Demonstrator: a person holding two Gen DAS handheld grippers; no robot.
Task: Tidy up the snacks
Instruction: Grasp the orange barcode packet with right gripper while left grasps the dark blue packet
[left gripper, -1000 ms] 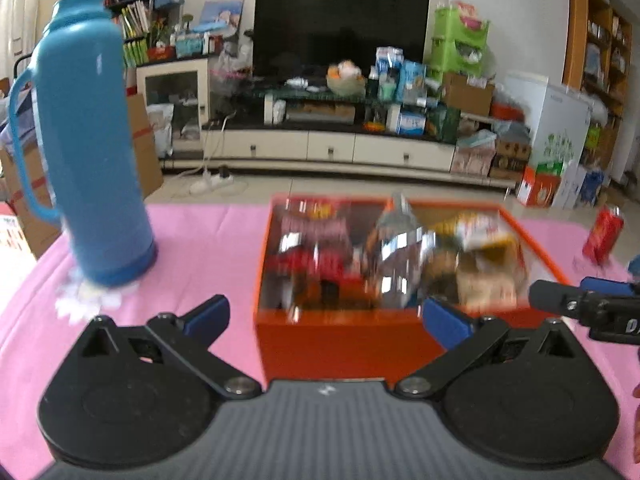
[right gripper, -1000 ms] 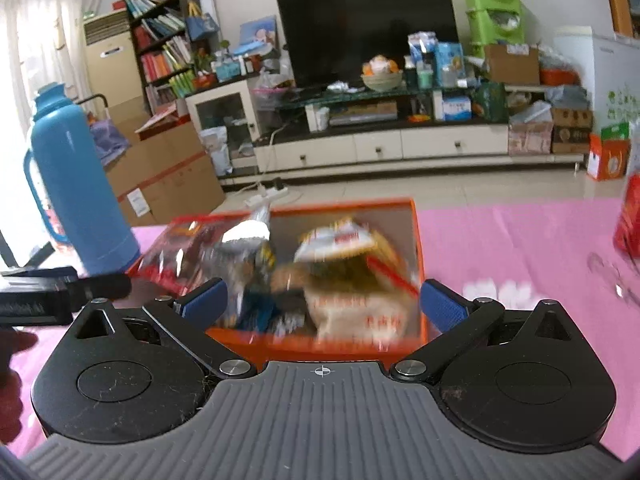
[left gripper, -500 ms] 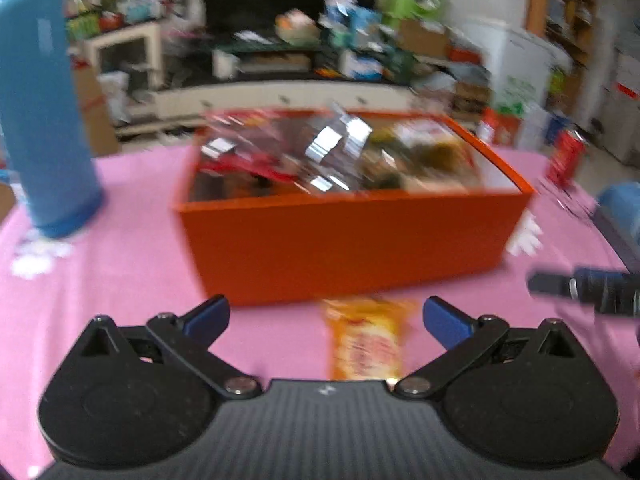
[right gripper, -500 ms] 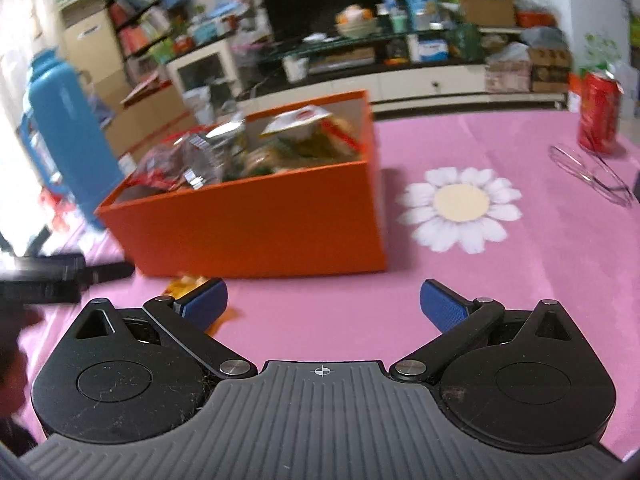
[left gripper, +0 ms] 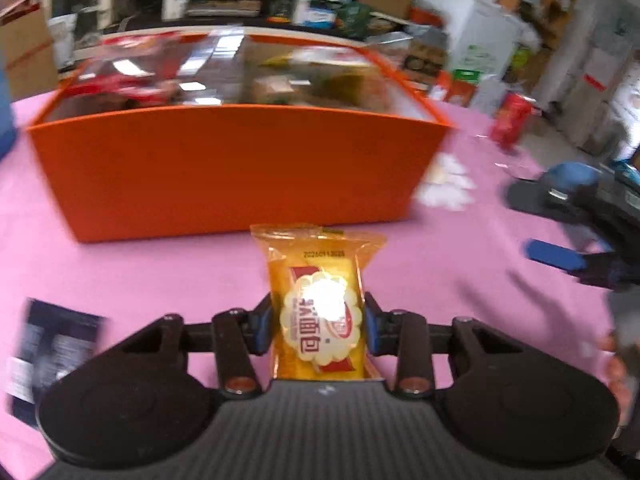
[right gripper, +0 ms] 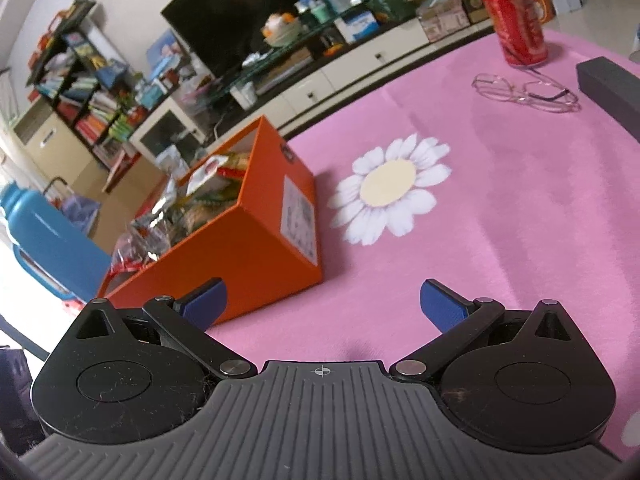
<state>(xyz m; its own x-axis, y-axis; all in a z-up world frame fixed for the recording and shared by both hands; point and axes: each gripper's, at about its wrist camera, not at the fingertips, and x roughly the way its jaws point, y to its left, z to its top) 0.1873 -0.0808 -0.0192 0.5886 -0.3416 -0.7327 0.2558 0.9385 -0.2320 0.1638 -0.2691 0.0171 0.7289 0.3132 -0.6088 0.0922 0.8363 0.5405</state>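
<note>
The left gripper (left gripper: 319, 326) is closed on a yellow bread packet (left gripper: 320, 300), pads pressing both its sides, just in front of the orange box (left gripper: 236, 168) on the pink tablecloth (right gripper: 500, 208). The right gripper (right gripper: 322, 304) is spread wide and holds nothing. The snack-filled box stands mid-cloth. A red can (right gripper: 516, 24) stands near the far edge, with glasses (right gripper: 524, 90) in front of it.

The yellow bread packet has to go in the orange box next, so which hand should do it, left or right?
Left, probably. The left gripper is already shut on the yellow bread packet, right in front of the orange box. The right gripper is open, holds nothing, and sits off by the box's end.
</note>
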